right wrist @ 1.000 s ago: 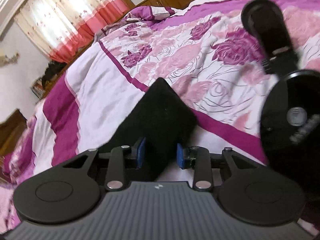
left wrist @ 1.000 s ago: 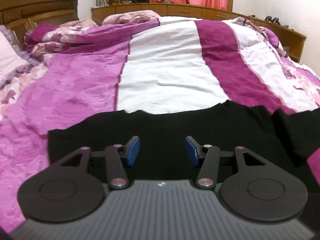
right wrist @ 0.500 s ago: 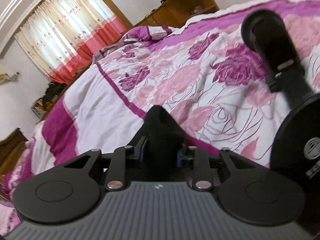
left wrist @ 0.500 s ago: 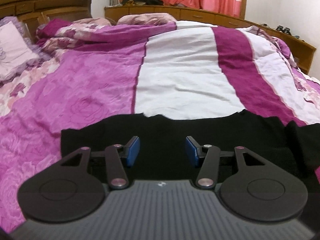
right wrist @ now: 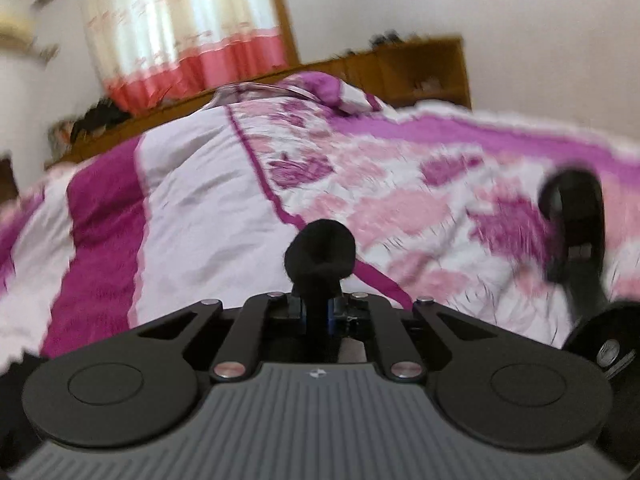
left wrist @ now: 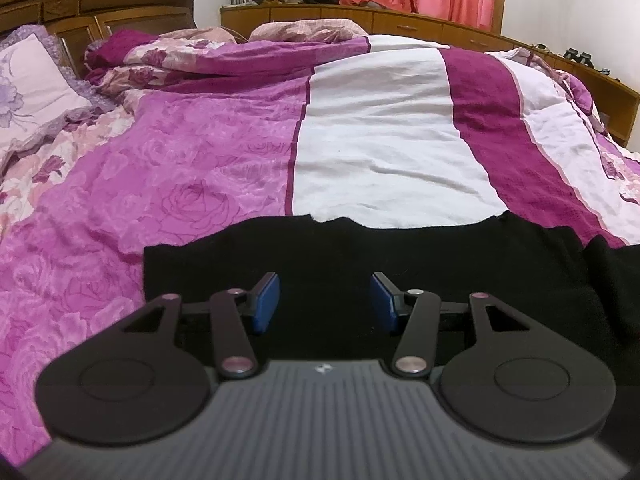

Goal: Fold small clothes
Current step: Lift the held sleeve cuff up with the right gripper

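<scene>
Pinching a bunched corner of the black garment (right wrist: 320,256), the right tongs (right wrist: 318,314) begin a fold; the left tongs (left wrist: 324,300) hover spread above its flat body (left wrist: 400,264) on the bedspread (left wrist: 380,140). Folding is barely started.

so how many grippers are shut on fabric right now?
1. The right gripper is shut on a bunch of the black garment. The left gripper is open above the flat black garment, gripping nothing.
</scene>
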`<state>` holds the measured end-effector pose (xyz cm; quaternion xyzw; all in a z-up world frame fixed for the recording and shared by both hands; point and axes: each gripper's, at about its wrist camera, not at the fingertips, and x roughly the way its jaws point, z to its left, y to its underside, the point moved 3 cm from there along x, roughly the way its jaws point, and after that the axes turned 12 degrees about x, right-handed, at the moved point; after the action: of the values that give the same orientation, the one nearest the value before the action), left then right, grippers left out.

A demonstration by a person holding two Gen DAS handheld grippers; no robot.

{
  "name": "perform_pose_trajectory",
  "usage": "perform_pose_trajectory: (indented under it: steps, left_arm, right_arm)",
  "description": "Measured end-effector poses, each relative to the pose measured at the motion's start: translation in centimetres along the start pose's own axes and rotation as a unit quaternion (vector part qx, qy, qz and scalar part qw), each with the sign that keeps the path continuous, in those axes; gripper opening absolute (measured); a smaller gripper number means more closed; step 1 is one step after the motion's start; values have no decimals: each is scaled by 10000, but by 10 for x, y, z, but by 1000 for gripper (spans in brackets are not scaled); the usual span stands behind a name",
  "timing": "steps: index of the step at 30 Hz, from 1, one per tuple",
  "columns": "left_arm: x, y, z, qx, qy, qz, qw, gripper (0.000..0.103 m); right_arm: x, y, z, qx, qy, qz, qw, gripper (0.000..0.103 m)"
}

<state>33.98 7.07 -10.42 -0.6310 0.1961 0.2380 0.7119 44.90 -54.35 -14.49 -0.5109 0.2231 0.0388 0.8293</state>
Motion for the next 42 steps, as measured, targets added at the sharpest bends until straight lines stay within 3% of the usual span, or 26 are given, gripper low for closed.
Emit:
perform_pose_trajectory:
  steps: [4, 11, 17, 19, 24, 29, 35, 42]
  left_arm:
    - [-3, -2, -2, 142, 67, -51, 9999, 53]
    - [-1, -6, -7, 318, 180, -109, 9993, 53]
    - [6, -2, -3, 26, 292, -90, 9995, 53]
    - [0, -1, 0, -12, 456, -286, 9985, 53]
    - [1, 4, 9, -58, 630, -331, 9974, 53]
    - [13, 9, 21, 82, 351, -247, 9990, 53]
    - [2, 2, 45, -394, 518, -393, 9971, 53]
    - [-2, 6, 59, -552, 433, -353, 9969, 53]
  right_arm:
    - [-34, 13, 42, -700, -20, -211, 9973, 8]
    - [-77, 41, 85, -839, -79, 13, 9964, 8]
    - [-101, 48, 138, -883, -109, 118, 9960, 8]
    - [-113, 45, 162, -983, -219, 59, 9949, 8]
    - [-142, 28, 224, -1356, -445, -191, 9896, 8]
    - [-175, 6, 285, -1555, -644, -424, 9848, 8]
    - [-206, -20, 344, -1663, -761, -644, 9810, 8]
    - [-236, -15, 388, -1853, -972, -660, 9756, 8]
